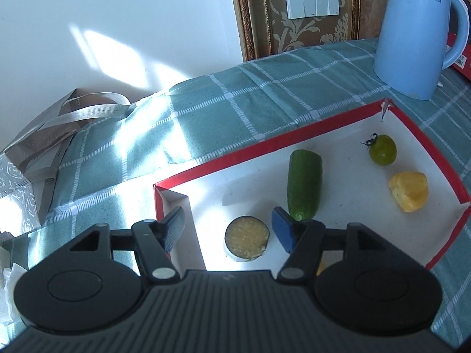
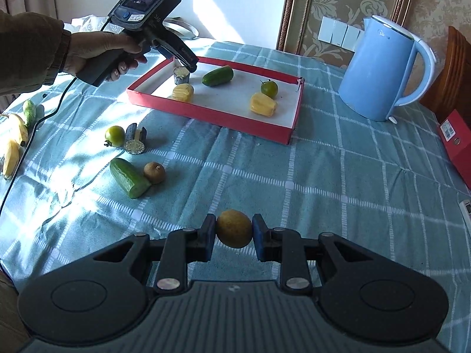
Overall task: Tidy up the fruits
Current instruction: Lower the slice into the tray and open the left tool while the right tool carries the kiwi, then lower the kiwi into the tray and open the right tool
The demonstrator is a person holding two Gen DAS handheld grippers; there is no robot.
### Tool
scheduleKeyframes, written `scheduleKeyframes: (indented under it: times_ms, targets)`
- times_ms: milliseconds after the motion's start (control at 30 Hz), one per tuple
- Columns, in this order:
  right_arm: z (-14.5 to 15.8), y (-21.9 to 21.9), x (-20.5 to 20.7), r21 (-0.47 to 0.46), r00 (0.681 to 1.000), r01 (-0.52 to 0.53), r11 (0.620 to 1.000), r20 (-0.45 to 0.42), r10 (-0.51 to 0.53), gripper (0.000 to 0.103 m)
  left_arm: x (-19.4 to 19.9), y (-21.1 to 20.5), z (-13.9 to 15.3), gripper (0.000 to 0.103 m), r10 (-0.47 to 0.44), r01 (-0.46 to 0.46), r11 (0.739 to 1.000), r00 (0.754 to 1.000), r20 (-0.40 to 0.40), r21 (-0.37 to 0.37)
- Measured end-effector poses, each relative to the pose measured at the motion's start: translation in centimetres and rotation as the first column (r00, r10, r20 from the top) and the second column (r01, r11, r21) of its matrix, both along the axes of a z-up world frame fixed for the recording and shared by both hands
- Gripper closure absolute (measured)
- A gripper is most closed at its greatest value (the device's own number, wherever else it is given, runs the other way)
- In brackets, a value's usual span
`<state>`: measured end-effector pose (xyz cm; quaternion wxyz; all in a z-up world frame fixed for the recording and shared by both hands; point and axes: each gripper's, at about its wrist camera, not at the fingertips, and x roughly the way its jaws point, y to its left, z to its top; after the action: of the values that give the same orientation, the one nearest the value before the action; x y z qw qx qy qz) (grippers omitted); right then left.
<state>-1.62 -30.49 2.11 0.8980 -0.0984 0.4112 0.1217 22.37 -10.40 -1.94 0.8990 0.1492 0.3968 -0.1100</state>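
Note:
A red-walled tray (image 2: 206,111) (image 1: 265,144) with a white floor holds a cucumber half (image 1: 304,188) (image 2: 217,76), a green tomato (image 1: 382,149) (image 2: 269,88), two yellow pieces (image 1: 408,191) (image 2: 263,104) (image 2: 183,92) and a dark-skinned cut piece (image 1: 246,242) (image 2: 181,75). My left gripper (image 1: 228,229) (image 2: 179,57) is open, just above that cut piece. My right gripper (image 2: 234,232) is shut on a round yellow-brown fruit (image 2: 234,229) above the cloth.
A blue kettle (image 2: 379,70) (image 1: 418,32) stands right of the tray. On the cloth at left lie a green tomato (image 2: 114,136), a dark cut piece (image 2: 135,142), a cucumber half (image 2: 129,178), a kiwi (image 2: 154,173), bananas (image 2: 14,144) and a small cucumber (image 2: 28,111). A red box (image 2: 456,144) lies at right.

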Motion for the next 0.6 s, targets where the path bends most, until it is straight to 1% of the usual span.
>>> scheduleKeyframes:
  times_ms: [100,167,233,300,367,400,467,533,600]
  targets:
    - [0.1,0.2,0.2,0.002,1.0,-0.011,1.0,0.006,0.011,0.077,-0.9,0.5,1.0,0.039,0.01,-0.01,1.0,0.999,0.039,-0.007]
    - [0.1,0.4,0.6,0.007,1.0,-0.019,1.0,0.011,0.019,0.077,-2.3,1.2,2.2,0.037,0.019,-0.017,0.999,0.996,0.081,-0.034]
    - [0.3,0.6,1.2,0.013,0.999,-0.029,0.999,0.022,0.029,0.077,-5.0,1.9,3.8,0.031,0.029,-0.02,0.997,0.992,0.124,-0.076]
    - [0.6,0.8,2.3,0.031,0.998,-0.039,0.999,0.042,0.038,0.077,-7.9,2.5,4.8,0.018,0.035,-0.02,0.995,0.987,0.159,-0.097]
    - [1.1,1.0,4.0,0.046,0.996,-0.052,0.998,0.072,0.048,0.077,-11.4,3.0,5.6,0.013,0.046,-0.028,0.995,0.981,0.189,-0.098]
    - [1.2,1.2,5.0,0.049,0.995,-0.057,0.997,0.084,0.053,0.077,-13.3,3.3,5.8,0.011,0.058,-0.039,0.994,0.98,0.192,-0.106]
    - [1.5,1.5,7.3,0.05,0.992,-0.069,0.996,0.109,0.064,0.077,-16.4,4.0,5.9,0.009,0.087,-0.066,0.989,0.983,0.162,-0.135]
    - [1.7,2.0,9.4,0.045,0.989,-0.081,0.996,0.129,0.075,0.077,-18.9,4.8,5.8,0.009,0.11,-0.084,0.978,0.985,0.131,-0.193]
    - [1.7,2.4,11.8,0.059,0.986,-0.091,0.994,0.142,0.082,0.077,-21.3,5.1,5.7,0.008,0.101,-0.074,0.968,0.989,0.107,-0.239]
